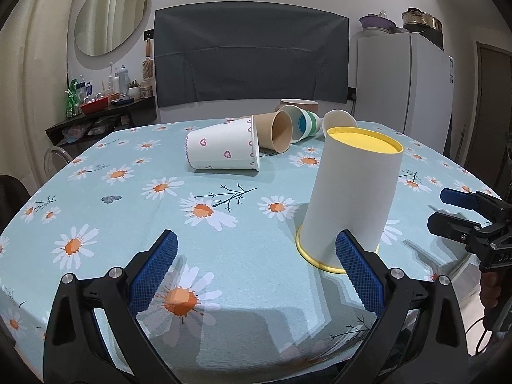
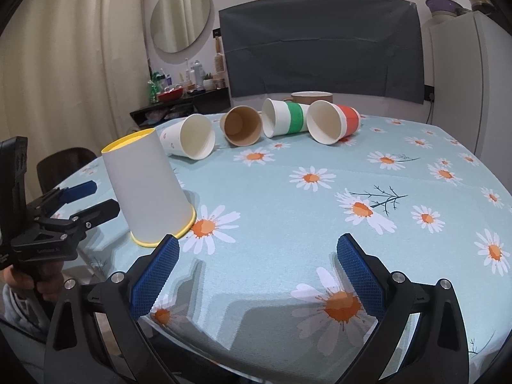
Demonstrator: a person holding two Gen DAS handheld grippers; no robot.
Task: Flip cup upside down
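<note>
A white cup with a yellow rim [image 1: 352,192] stands upside down on the daisy tablecloth, rim down; it also shows in the right wrist view [image 2: 148,188]. My left gripper [image 1: 256,262] is open and empty, its right finger just in front of the cup's rim. My right gripper [image 2: 257,265] is open and empty, the cup just beyond its left finger. Each gripper shows in the other's view: the right one [image 1: 448,209], the left one [image 2: 92,198].
Further back lie cups on their sides: a heart-printed one [image 1: 224,148], a brown one [image 1: 275,131], a green-striped one [image 2: 284,121] and a red-banded one [image 2: 332,121]. A brown mug [image 2: 312,97] stands behind them. The table edge [image 2: 288,361] is near me.
</note>
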